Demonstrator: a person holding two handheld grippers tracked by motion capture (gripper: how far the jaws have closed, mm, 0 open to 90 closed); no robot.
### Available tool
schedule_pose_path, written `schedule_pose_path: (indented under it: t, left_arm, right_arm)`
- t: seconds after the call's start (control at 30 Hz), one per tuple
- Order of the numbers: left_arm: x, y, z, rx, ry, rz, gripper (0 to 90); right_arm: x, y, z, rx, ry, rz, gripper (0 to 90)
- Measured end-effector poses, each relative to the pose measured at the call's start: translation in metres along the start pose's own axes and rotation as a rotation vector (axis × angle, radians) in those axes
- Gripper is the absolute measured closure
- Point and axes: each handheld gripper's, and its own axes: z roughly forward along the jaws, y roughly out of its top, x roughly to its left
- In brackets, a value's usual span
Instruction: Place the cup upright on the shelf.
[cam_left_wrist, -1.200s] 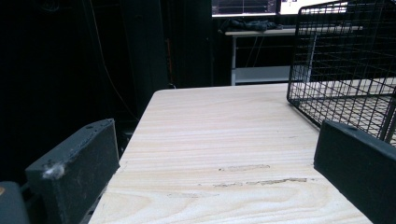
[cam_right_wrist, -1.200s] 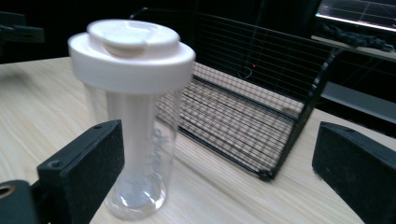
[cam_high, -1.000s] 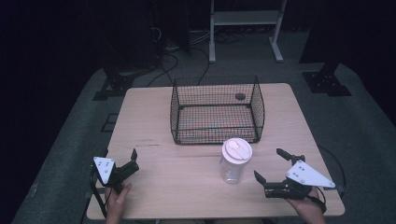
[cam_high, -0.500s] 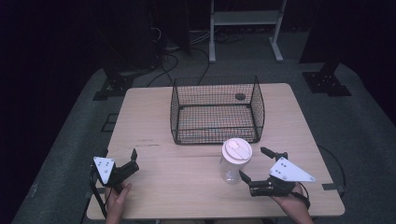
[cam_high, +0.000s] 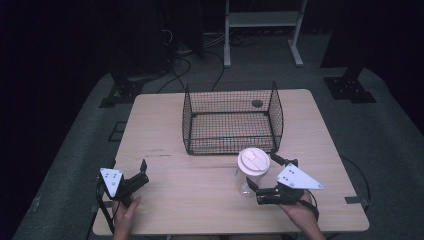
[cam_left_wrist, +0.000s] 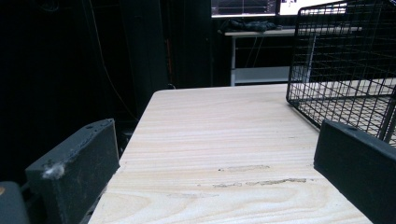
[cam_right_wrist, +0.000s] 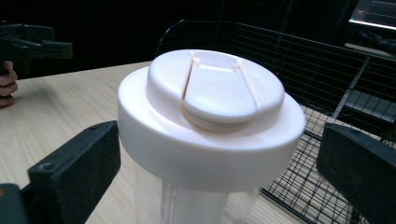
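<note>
White plastic caps the clear jar (cam_high: 251, 172) that I have in front of my right gripper (cam_high: 264, 176); the lid (cam_right_wrist: 210, 116) is broad and round, with a raised flap moulded into its top; the jar stands upright on the wooden table (cam_high: 200, 195), just in front of the near right corner of the wire basket (cam_high: 231, 117). My right jaws are spread wide, one on each side of the jar, level with the clear wall under the lid; in the right gripper view a gap shows between each jaw and the jar, so I am around it but not pressing it; the basket's black mesh rises close behind the jar in that view. My right hand (cam_high: 300, 215) comes in near the table's front edge, to the right of the jar.

My left gripper (cam_high: 137, 180) sits well away from the jar, off to its left near the table's front left corner, held in my left hand (cam_high: 125, 215); its jaws also stand wide apart with nothing between them but bare wood grain; in the left gripper view the basket's corner stands ahead and to the right. Inside the basket, near its far right corner, lies a small dark round thing (cam_high: 257, 103) that I cannot make out.
</note>
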Motion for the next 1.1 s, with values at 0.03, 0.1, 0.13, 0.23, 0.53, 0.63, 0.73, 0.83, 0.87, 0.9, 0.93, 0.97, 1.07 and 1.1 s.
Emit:
schedule_pose_path:
  t: [0.03,0.1,0.13,0.23,0.53,0.63,0.73,0.83,0.87,0.9,0.93,0.97,1.07,1.1]
  left_arm:
    - [0.0,0.0,0.0,0.0,0.0,0.0,0.0]
    - [0.0,0.0,0.0,0.0,-0.001,0.0,0.0]
    - [0.0,0.0,0.0,0.0,0.0,0.0,0.0]
    - [0.0,0.0,0.0,0.0,-0.001,0.0,0.0]
    - [0.0,0.0,0.0,-0.001,-0.002,0.0,0.0]
    - [0.0,0.0,0.0,-0.001,-0.002,0.0,0.0]
    - [0.0,0.0,0.0,-0.001,-0.002,0.0,0.0]
    - [0.0,0.0,0.0,0.0,-0.002,0.0,0.0]
    - [0.0,0.0,0.0,-0.001,-0.002,0.0,0.0]
    - [0.0,0.0,0.0,0.0,-0.002,0.0,0.0]
    - [0.0,0.0,0.0,0.0,-0.002,0.001,0.0]
    - [0.0,0.0,0.0,0.0,-0.002,0.001,0.0]
    - [0.0,0.0,0.0,-0.001,-0.003,0.0,0.0]
    - [0.0,0.0,0.0,0.0,-0.002,0.0,0.0]
  right_arm:
    - [0.001,0.0,0.002,-0.001,-0.001,0.0,0.0]
    - [0.002,0.001,0.005,-0.004,-0.004,-0.005,0.0]
    - [0.002,0.001,0.007,-0.004,-0.006,-0.008,0.0]
    - [0.004,0.002,0.012,-0.006,-0.002,-0.006,0.0]
    - [0.007,0.003,0.022,-0.014,-0.009,-0.002,0.0]
    - [0.008,0.003,0.025,-0.013,-0.014,-0.008,0.0]
    - [0.008,0.003,0.026,-0.01,-0.021,-0.008,0.0]
    - [0.008,0.003,0.026,-0.011,-0.036,-0.023,1.0]
    - [0.008,0.003,0.026,-0.014,-0.041,-0.028,3.0]
    - [0.008,0.003,0.026,-0.018,-0.04,-0.036,3.3]
    - [0.009,0.003,0.026,-0.017,-0.04,-0.04,3.4]
    - [0.009,0.003,0.026,-0.019,-0.042,-0.045,3.5]
    - [0.009,0.003,0.025,-0.016,-0.043,-0.047,3.7]
    - [0.009,0.003,0.025,-0.014,-0.044,-0.048,3.8]
